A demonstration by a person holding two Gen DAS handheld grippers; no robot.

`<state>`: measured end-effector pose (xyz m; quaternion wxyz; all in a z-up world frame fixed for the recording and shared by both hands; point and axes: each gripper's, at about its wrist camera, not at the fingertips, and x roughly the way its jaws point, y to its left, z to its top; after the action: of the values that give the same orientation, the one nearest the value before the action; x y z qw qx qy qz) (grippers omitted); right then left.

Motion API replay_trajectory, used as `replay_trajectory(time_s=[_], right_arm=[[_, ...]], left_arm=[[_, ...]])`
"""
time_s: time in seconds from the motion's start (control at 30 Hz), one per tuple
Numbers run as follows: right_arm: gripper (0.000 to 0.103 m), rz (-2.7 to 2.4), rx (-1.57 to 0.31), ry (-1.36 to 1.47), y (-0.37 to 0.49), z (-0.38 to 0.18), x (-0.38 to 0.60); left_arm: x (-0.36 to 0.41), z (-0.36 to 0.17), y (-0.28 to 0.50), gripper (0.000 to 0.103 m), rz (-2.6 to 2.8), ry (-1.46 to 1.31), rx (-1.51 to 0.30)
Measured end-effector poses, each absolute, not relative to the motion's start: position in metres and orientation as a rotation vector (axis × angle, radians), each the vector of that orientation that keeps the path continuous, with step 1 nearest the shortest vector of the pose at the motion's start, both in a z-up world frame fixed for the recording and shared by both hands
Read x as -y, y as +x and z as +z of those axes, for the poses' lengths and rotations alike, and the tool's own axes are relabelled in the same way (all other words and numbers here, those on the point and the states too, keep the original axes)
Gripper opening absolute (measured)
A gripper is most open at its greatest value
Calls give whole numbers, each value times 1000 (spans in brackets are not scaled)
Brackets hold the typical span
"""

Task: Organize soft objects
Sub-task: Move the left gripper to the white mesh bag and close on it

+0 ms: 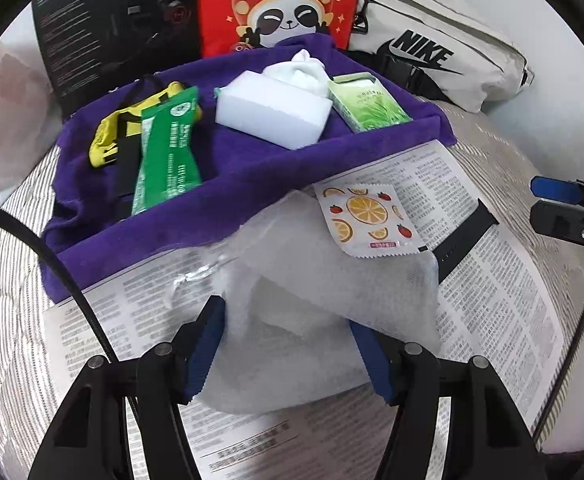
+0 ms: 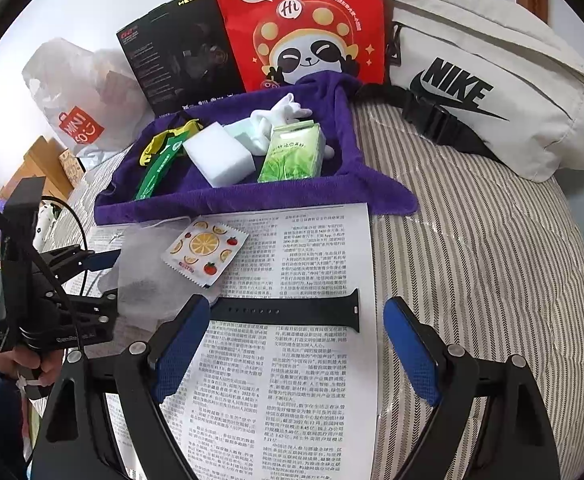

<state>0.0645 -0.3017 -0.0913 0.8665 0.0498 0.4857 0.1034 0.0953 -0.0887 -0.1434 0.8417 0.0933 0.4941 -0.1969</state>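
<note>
A clear plastic packet holding white fabric (image 1: 312,300) lies on the newspaper (image 1: 492,280) and sits between the fingers of my left gripper (image 1: 287,344); the jaws are wide and I cannot tell if they press it. It also shows in the right wrist view (image 2: 147,268). A fruit-print sachet (image 1: 366,218) lies on the packet's far corner. A black watch strap (image 2: 287,312) lies on the paper just ahead of my open, empty right gripper (image 2: 296,348). The purple towel tray (image 2: 251,194) holds a white sponge (image 2: 219,154), green tissue pack (image 2: 292,152), white sock (image 2: 279,114) and green sachet (image 2: 155,168).
A red panda bag (image 2: 308,20), black box (image 2: 179,48) and white Nike bag (image 2: 484,88) stand behind the tray. A white plastic shopping bag (image 2: 75,92) is at the left. Everything rests on a striped quilt (image 2: 472,240).
</note>
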Motion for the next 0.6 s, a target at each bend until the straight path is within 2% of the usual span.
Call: replay_trajectory(time_s=[0.07, 0.13, 0.2, 0.6], right_arm=[[88, 220, -1019, 102, 64, -92, 301], [88, 219, -1019, 102, 64, -93, 301], [88, 221, -1022, 103, 64, -94, 301], [88, 244, -1043, 102, 61, -109, 293]], left_arm=[[90, -145, 94, 55, -404, 205, -1030], [89, -144, 90, 28, -416, 205, -1013], [85, -142, 88, 12, -433, 183, -1019], [29, -136, 58, 10, -370, 125, -1051]])
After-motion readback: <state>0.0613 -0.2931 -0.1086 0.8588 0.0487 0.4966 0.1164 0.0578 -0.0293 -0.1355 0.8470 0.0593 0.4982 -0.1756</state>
